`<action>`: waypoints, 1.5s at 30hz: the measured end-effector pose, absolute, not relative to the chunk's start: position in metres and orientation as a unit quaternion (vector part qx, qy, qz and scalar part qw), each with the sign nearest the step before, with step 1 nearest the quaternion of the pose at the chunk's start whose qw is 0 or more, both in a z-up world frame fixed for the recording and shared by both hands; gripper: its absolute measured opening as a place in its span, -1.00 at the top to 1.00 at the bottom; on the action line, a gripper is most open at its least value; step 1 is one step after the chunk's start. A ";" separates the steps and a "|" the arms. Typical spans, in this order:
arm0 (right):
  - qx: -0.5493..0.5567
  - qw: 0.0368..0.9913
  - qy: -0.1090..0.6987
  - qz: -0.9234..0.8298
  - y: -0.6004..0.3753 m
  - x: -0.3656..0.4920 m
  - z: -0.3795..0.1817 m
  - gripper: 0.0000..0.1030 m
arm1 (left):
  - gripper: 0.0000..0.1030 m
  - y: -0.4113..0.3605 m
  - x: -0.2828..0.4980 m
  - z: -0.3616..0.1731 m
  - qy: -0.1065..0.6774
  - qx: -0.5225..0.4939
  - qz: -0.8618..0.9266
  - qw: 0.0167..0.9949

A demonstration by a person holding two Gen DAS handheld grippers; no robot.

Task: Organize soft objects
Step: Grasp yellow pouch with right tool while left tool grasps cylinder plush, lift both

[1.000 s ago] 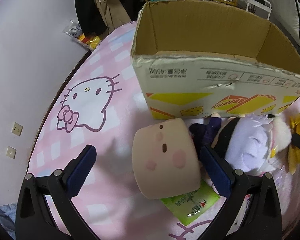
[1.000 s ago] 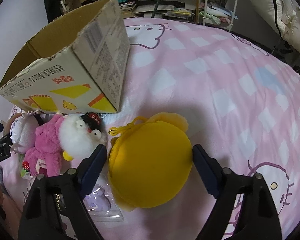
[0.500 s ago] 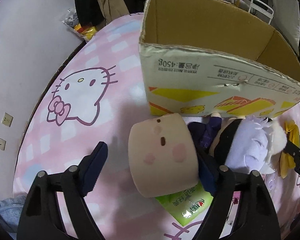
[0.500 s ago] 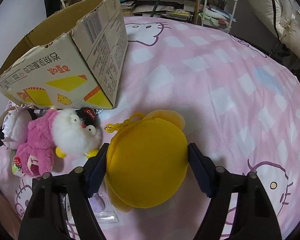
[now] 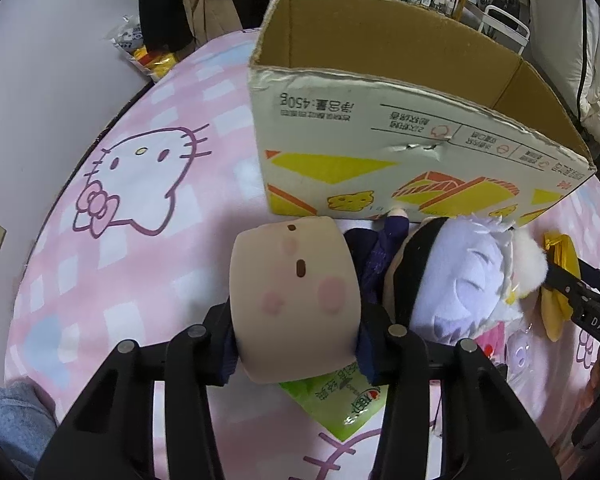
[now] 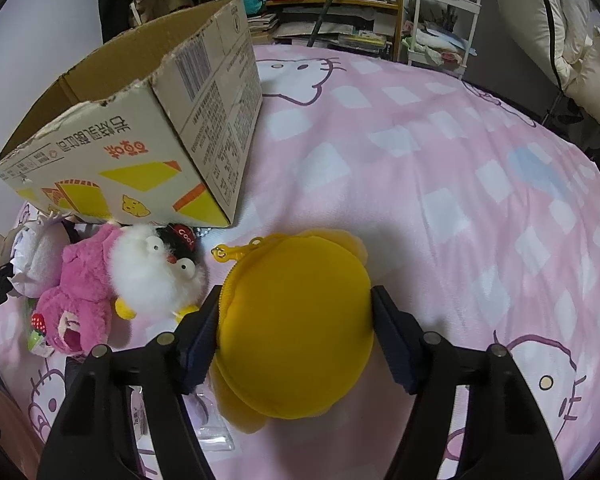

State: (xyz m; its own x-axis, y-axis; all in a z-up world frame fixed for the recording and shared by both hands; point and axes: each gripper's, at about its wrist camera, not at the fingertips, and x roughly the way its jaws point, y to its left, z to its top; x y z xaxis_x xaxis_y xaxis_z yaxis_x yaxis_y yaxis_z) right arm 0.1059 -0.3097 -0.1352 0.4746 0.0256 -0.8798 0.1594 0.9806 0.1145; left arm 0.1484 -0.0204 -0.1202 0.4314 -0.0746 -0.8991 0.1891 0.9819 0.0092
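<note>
My left gripper [image 5: 296,344] is shut on a beige face cushion [image 5: 294,292] that rests on the pink bed. My right gripper [image 6: 296,332] is shut on a round yellow plush pouch [image 6: 296,328], also on the bed. An open cardboard box [image 5: 400,152] stands just behind both; it also shows in the right wrist view [image 6: 148,152]. A purple-haired doll [image 5: 452,280] lies right of the cushion. A pink bear plush [image 6: 80,292] and a white fluffy penguin plush [image 6: 156,272] lie left of the pouch.
A green packet [image 5: 340,404] lies under the cushion. A clear plastic bag [image 6: 208,428] lies under the pouch. The pink Hello Kitty bedcover [image 6: 440,184] stretches right. A wall runs along the left bed edge [image 5: 40,80]. Shelves and a white cart [image 6: 440,20] stand behind.
Both grippers have closed from wide open: the left onto the beige cushion, the right onto the yellow pouch. Both have also moved forward a little.
</note>
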 end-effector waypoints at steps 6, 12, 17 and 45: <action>0.091 0.870 0.484 -0.028 -0.306 0.101 -0.123 -0.44 | 0.16 -0.017 0.139 -0.112 0.513 0.058 -0.076 0.853; 0.084 0.887 0.453 -0.023 -0.303 0.098 -0.108 -0.43 | 0.16 -0.016 0.125 -0.098 0.490 0.065 -0.079 0.866; 0.085 0.908 0.410 -0.015 -0.301 0.088 -0.088 -0.43 | 0.16 -0.015 0.112 -0.081 0.457 0.067 -0.083 0.883; 0.061 0.978 0.195 0.029 -0.273 0.057 0.034 -0.43 | 0.15 -0.021 0.068 0.052 0.220 0.099 -0.089 0.966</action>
State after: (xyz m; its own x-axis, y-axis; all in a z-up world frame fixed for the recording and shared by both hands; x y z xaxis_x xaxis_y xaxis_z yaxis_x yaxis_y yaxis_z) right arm 0.0567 -0.2730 0.0345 0.9222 0.0802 -0.3782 -0.0327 0.9909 0.1303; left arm 0.0679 -0.0211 0.0516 0.8878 -0.1283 -0.4420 0.2155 0.9645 0.1529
